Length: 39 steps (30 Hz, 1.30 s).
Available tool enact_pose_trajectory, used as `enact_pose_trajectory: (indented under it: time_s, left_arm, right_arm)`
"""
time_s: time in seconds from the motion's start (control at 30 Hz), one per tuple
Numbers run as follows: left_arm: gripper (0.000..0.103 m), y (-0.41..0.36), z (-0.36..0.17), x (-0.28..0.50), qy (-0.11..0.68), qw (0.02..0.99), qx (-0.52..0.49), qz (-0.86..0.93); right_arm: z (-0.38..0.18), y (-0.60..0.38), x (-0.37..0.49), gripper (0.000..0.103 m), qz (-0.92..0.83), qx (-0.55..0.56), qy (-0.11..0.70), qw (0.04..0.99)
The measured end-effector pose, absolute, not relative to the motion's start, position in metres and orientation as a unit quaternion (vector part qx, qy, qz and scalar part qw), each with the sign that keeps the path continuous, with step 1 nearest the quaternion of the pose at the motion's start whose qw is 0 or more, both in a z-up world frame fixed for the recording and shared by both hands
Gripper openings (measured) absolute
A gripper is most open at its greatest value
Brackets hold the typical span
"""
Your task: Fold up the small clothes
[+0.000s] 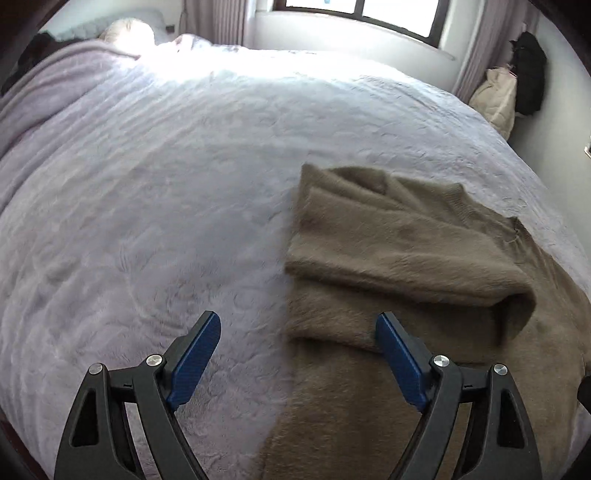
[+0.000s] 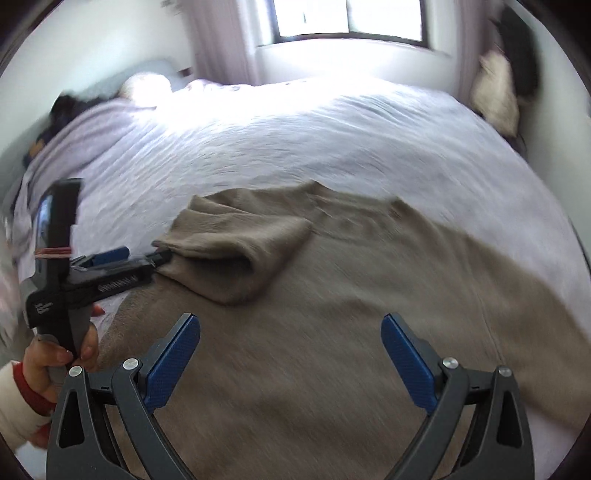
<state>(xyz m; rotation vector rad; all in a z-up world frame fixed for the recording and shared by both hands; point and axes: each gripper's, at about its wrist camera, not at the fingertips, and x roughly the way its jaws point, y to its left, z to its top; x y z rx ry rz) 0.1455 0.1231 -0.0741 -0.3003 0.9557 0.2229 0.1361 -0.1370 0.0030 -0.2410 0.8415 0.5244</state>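
Left gripper [image 1: 298, 325]: we see jaws wide, holding nothing, straddling the sweater's edge.
Right gripper [image 2: 290, 326]: jaws wide, empty.
Sweater [image 2: 332, 295]: brown, sleeve folded across.

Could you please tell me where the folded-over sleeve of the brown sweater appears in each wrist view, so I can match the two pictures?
Left wrist view: the folded sleeve lies right of centre, just beyond the right blue pad of the open left tongs.
Right wrist view: the sleeve sits left of centre, above the open right tongs.
Shared landmark: the window at top centre.
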Motion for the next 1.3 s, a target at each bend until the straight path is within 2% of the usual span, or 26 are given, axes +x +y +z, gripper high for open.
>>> enact_pose_trajectory:
  time_s: [0.1, 0.2, 0.27, 0.33, 0.47, 0.5, 0.53, 0.57, 0.6, 0.7, 0.8, 0.9, 1.0, 1.3]
  left_arm:
    - [0.087, 0.134, -0.088, 0.140, 0.452, 0.867, -0.190, 0.095]
    - [0.089, 0.130, -0.089, 0.135, 0.442, 0.874, -0.180, 0.096]
    - [0.090, 0.128, -0.091, 0.132, 0.435, 0.876, -0.183, 0.096]
    - [0.090, 0.130, -0.095, 0.134, 0.436, 0.873, -0.194, 0.096]
    - [0.092, 0.128, -0.097, 0.137, 0.434, 0.875, -0.188, 0.098]
    - [0.092, 0.127, -0.097, 0.140, 0.435, 0.876, -0.184, 0.100]
    - [0.092, 0.126, -0.098, 0.141, 0.436, 0.876, -0.181, 0.102]
    - [0.092, 0.125, -0.099, 0.141, 0.435, 0.876, -0.181, 0.102]
    - [0.092, 0.126, -0.098, 0.139, 0.435, 0.876, -0.182, 0.102]
    - [0.092, 0.124, -0.098, 0.143, 0.436, 0.875, -0.181, 0.101]
    - [0.094, 0.126, -0.098, 0.142, 0.437, 0.875, -0.180, 0.099]
    - [0.094, 0.124, -0.098, 0.142, 0.439, 0.876, -0.174, 0.101]
    - [0.094, 0.123, -0.098, 0.144, 0.440, 0.876, -0.170, 0.101]
    - [0.094, 0.125, -0.089, 0.146, 0.448, 0.872, -0.170, 0.097]
  right_arm:
    - [0.000, -0.081, 0.140, 0.099, 0.265, -0.220, 0.366, 0.865]
    - [-0.016, -0.036, 0.152, 0.099, 0.259, -0.315, 0.346, 0.845]
    - [-0.027, -0.024, 0.161, 0.098, 0.263, -0.337, 0.356, 0.831]
    - [-0.041, -0.018, 0.175, 0.090, 0.271, -0.348, 0.387, 0.810]
    - [-0.058, -0.021, 0.196, 0.081, 0.264, -0.348, 0.420, 0.795]
    - [-0.061, -0.022, 0.200, 0.071, 0.254, -0.350, 0.418, 0.799]
    - [-0.061, -0.026, 0.202, 0.046, 0.250, -0.344, 0.417, 0.803]
    - [-0.058, -0.031, 0.206, 0.031, 0.245, -0.321, 0.419, 0.813]
    - [-0.051, -0.040, 0.210, 0.022, 0.241, -0.282, 0.420, 0.828]
    - [-0.024, -0.099, 0.223, 0.022, 0.236, -0.093, 0.413, 0.875]
    - [-0.027, -0.174, 0.226, 0.024, 0.201, 0.076, 0.408, 0.887]
    - [-0.062, -0.241, 0.232, 0.056, 0.157, 0.211, 0.458, 0.849]
    - [-0.085, -0.281, 0.230, 0.050, 0.169, 0.296, 0.464, 0.818]
    - [-0.069, -0.290, 0.239, 0.053, 0.140, 0.298, 0.439, 0.836]
